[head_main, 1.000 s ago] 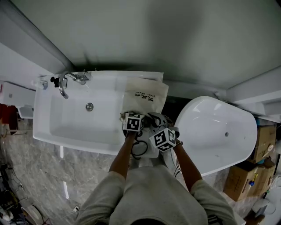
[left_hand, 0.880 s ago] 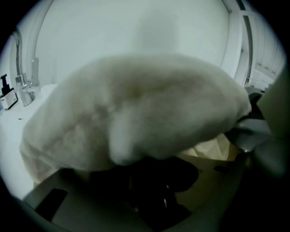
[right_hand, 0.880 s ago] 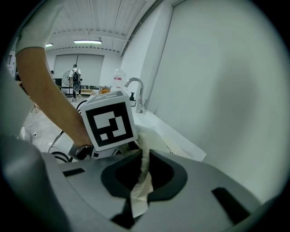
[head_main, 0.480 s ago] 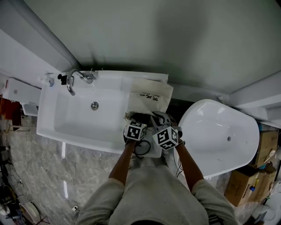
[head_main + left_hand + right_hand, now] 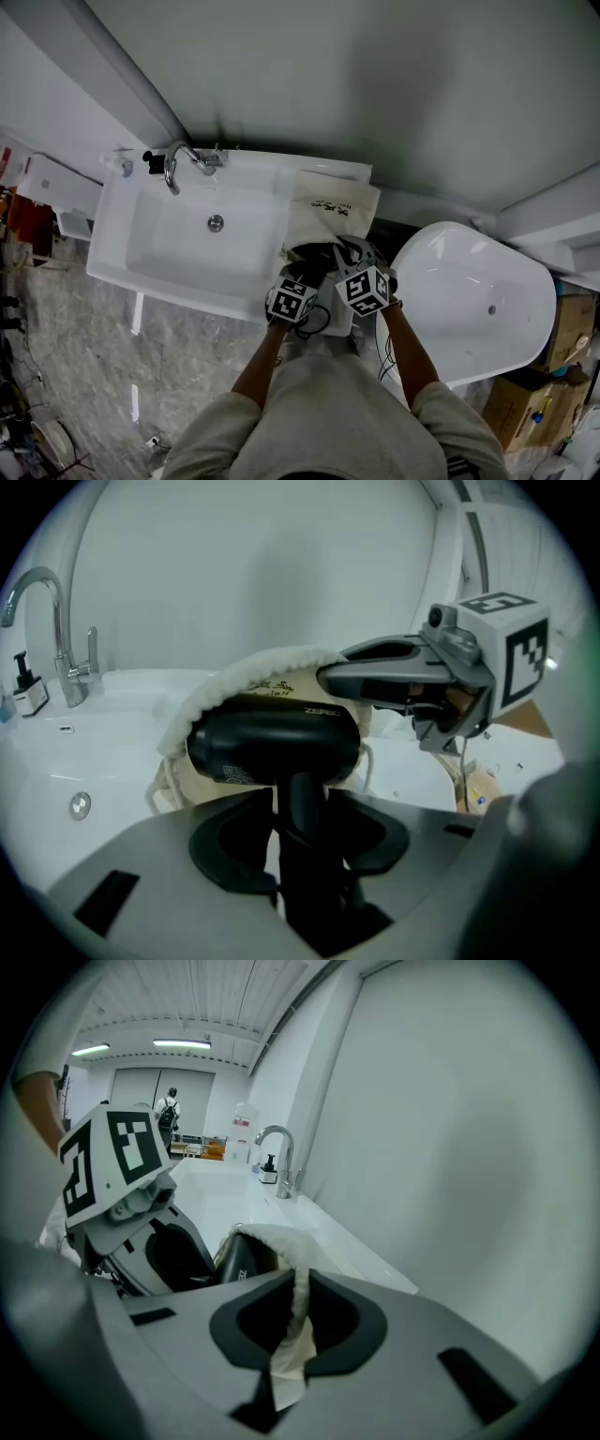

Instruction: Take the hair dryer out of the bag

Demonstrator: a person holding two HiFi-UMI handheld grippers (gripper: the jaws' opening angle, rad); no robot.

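Observation:
A cream cloth bag [image 5: 330, 208] lies on the counter to the right of the sink basin. My left gripper [image 5: 300, 810] is shut on the handle of the black hair dryer [image 5: 272, 742], whose barrel lies crosswise just above the jaws, in front of the bag's mouth [image 5: 246, 672]. My right gripper [image 5: 298, 1309] is shut on the bag's rim [image 5: 292, 1269], holding the mouth up. In the head view the left gripper [image 5: 298, 281] and the right gripper [image 5: 354, 262] sit side by side at the bag's near end, and a black cord [image 5: 315, 324] loops below them.
A white sink [image 5: 178, 267] with a chrome faucet [image 5: 180, 157] fills the left of the counter. A white bathtub [image 5: 478, 300] stands to the right. Cardboard boxes [image 5: 567, 394] sit at the far right on the floor. A wall rises behind the counter.
My left gripper has drawn back toward the person and lifted a little, bringing the hair dryer with it out of the bag's mouth. The right gripper has stayed on the bag's rim.

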